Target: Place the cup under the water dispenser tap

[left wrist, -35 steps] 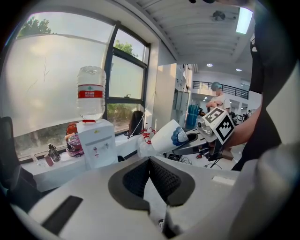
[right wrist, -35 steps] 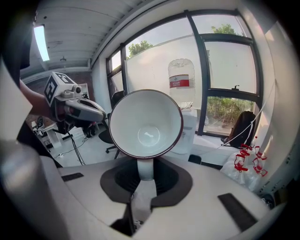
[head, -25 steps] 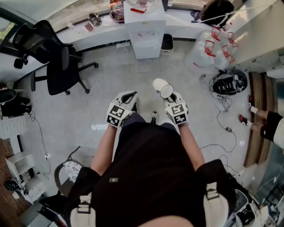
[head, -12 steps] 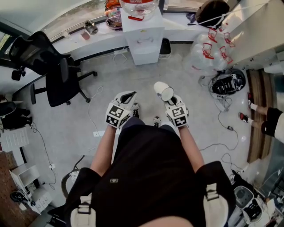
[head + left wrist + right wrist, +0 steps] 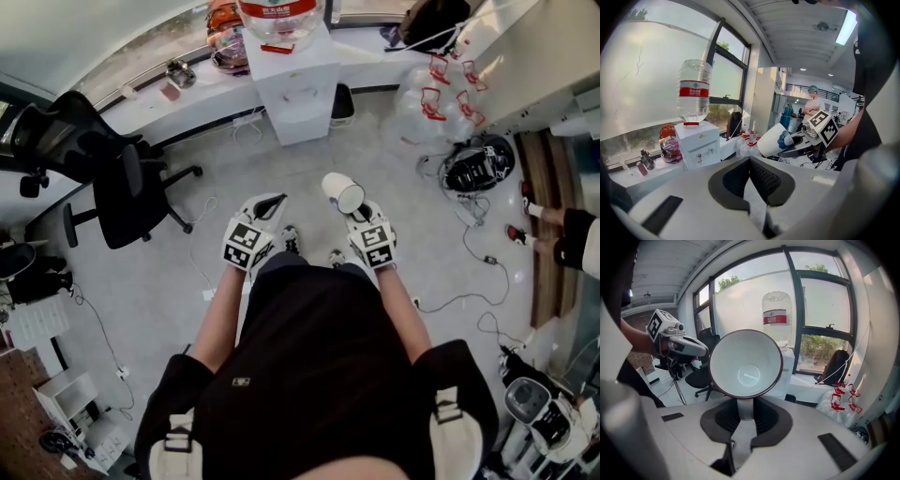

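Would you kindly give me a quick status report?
Right tongs shut on cup. Left tongs shut, empty. Dispenser ahead, not yet reached; office chair off left.

No lettering can be read. Beyond the left gripper's (image 5: pixel 750 161) fingertips and to their left, the water bottle (image 5: pixel 694 75) wears a red label (image 5: pixel 693 90) whose white print is too small to make out. The marker cube (image 5: pixel 824 127) behind the right gripper's (image 5: pixel 740 411) fingers bears only black-and-white squares, and the cup (image 5: pixel 745 364) between them shows a blue motif without letters.
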The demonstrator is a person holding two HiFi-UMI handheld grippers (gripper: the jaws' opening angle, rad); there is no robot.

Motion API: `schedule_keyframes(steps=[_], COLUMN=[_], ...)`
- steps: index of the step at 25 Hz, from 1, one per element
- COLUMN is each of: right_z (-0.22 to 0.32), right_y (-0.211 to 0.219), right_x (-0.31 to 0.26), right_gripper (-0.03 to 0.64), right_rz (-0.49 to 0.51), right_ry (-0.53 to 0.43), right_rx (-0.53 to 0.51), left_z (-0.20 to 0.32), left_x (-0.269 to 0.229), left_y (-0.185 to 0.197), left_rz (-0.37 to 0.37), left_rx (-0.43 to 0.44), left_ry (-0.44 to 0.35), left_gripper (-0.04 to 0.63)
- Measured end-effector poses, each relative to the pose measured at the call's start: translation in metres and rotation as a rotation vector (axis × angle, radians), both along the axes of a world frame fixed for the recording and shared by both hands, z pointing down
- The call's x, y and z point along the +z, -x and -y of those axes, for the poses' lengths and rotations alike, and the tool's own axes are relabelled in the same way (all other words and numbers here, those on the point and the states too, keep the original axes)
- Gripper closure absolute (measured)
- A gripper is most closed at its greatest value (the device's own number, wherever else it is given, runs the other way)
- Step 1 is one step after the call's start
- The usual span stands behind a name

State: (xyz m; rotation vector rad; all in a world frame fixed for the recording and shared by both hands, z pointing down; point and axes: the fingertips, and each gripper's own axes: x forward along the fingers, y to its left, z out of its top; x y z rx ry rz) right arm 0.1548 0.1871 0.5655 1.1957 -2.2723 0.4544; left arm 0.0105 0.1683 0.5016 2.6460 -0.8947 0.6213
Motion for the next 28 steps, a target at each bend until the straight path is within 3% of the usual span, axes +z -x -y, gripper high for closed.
schedule_keyframes(steps=[19,28], right_z=[0.018,0.025], right_y=[0.018,0.042], right_x=[0.002,0.007], right_gripper=[0.581,0.58], right_rz=[-0.036,-0.046], right_ry=[-0.017,-0.027], right_rx=[0.158,0.166], left_z=[0.041,0.048], left_x=[0.003,0.01], left_y=[0.014,0.044], left_rz=[-0.036,-0.033], left_rx=[0.166,0.173], left_ry=[-0.009,-0.016], left_gripper=[0.595,0.595])
